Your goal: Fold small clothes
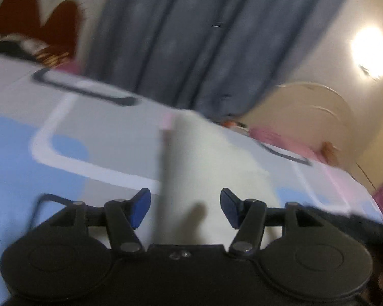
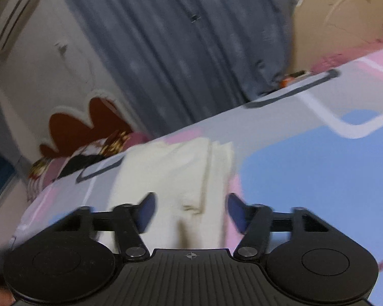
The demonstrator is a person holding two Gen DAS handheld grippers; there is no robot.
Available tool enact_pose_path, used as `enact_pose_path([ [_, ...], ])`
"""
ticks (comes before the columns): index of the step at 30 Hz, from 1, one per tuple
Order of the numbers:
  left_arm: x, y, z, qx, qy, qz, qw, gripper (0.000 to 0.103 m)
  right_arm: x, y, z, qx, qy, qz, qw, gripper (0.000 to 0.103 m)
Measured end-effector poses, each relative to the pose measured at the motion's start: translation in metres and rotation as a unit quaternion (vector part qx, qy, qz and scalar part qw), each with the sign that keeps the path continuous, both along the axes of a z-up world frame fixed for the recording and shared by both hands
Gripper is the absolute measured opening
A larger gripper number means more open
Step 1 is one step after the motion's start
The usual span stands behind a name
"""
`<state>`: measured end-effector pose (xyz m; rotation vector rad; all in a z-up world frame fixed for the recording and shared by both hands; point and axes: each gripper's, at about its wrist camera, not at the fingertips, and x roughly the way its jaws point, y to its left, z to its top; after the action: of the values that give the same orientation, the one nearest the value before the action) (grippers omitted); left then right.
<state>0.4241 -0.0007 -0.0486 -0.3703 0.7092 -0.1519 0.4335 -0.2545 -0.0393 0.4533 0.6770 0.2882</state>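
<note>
Both the left tongs (image 1: 185,207) and right tongs (image 2: 191,210) gape wide, empty, above a cream folded cloth garment (image 2: 171,178) at centre frame on the pastel-patterned bed (image 1: 109,137).

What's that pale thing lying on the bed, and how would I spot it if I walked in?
Find the bed in front of the grey-blue curtain, covered by a sheet patterned in blue, grey and pink blocks. On the sheet lies a small cream cloth, partly folded into layers. It is the only plain, pattern-free thing there.
</note>
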Motion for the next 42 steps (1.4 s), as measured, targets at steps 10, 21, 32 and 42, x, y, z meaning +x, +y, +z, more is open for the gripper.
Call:
enact_pose_path([
  [10, 0.020, 0.020, -0.033, -0.012, 0.048, -0.004, 0.9988, 0.061, 0.038, 0.036, -0.042, -0.029, 0.049, 0.040, 0.998, 0.052],
  [21, 0.022, 0.002, -0.023, -0.003, 0.038, -0.032, 0.9988, 0.057, 0.010, 0.041, -0.015, -0.075, -0.010, 0.030, 0.997, 0.012],
  [32, 0.026, -0.023, -0.030, 0.056, 0.050, -0.059, 0.9954, 0.059, 0.001, 0.016, -0.044, -0.051, 0.045, 0.004, 0.998, 0.017],
  [42, 0.026, -0.014, -0.013, 0.048, 0.026, -0.052, 0.9972, 0.061, 0.016, 0.015, -0.033, -0.101, 0.018, 0.003, 0.995, 0.023],
])
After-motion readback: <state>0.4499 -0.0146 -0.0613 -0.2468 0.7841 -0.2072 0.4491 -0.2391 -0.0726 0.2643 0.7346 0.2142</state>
